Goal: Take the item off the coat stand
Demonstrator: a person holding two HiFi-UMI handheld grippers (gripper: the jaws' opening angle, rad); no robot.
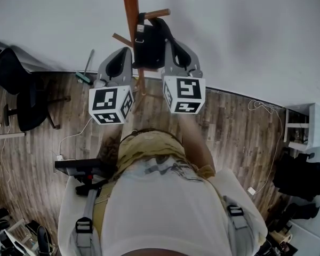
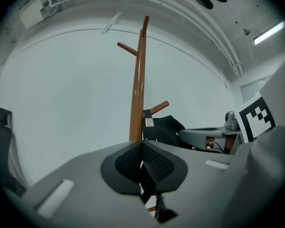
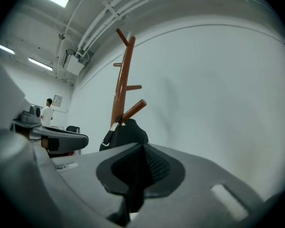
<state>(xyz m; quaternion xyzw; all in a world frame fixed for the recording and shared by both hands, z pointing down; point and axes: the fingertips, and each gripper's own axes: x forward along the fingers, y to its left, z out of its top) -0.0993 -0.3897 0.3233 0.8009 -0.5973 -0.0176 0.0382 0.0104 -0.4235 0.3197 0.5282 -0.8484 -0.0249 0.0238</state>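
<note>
A brown wooden coat stand (image 1: 130,9) is seen against a white wall (image 1: 245,31). A black bag (image 1: 149,47) is hung by its strap from one of the stand's lower pegs. The bag is flanked by both tools: the left hand-held gripper (image 1: 124,52) is held just beside it, and the right hand-held gripper (image 1: 170,42) is raised close along its other side (contact cannot be made out). Both pairs of jaws are closed, pads together, and the bag is seen beyond the tips, ungripped.

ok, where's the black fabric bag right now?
Head view, top centre: the black fabric bag hangs on a peg of the brown wooden coat stand, between the left gripper and right gripper.
</note>
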